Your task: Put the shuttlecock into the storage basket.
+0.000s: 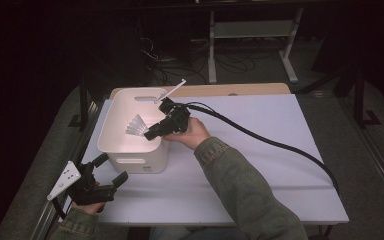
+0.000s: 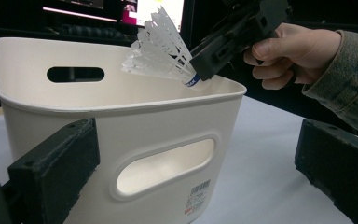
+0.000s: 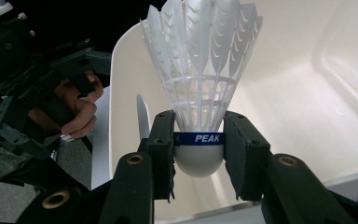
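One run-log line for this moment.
right gripper: shut on shuttlecock | over white bin | left gripper: open, idle beside bin

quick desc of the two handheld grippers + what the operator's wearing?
Both grippers, left and right, are black with blocky jaws. The left carries a grey three-cornered plate; a thick black cable trails from the right. Sleeves are olive-grey denim-like fabric.
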`<state>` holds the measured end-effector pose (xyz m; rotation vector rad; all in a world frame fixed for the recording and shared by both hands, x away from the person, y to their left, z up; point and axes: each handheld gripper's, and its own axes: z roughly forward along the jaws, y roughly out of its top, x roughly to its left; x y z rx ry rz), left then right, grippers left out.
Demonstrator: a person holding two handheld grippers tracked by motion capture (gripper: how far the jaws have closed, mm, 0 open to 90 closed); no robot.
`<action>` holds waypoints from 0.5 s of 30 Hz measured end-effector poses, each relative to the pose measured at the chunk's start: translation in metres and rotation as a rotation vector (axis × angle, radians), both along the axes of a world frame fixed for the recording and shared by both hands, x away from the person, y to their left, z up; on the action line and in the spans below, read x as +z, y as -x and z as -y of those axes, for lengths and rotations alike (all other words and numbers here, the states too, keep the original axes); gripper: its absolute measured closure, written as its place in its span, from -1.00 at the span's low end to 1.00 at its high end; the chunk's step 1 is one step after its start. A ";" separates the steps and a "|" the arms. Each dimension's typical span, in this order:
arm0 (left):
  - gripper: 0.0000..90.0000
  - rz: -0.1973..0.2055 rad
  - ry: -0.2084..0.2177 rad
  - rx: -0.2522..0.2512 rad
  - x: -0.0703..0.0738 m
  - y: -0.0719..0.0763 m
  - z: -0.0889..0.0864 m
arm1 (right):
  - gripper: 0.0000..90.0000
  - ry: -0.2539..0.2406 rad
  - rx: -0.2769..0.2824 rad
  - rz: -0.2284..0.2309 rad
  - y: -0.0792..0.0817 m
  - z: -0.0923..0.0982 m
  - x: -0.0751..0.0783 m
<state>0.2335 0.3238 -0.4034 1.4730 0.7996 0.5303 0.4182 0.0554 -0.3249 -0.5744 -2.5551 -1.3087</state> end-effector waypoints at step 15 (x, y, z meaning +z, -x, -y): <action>-1.00 -0.001 0.001 0.000 0.000 0.000 0.000 | 0.39 0.015 0.019 -0.021 -0.001 -0.003 -0.007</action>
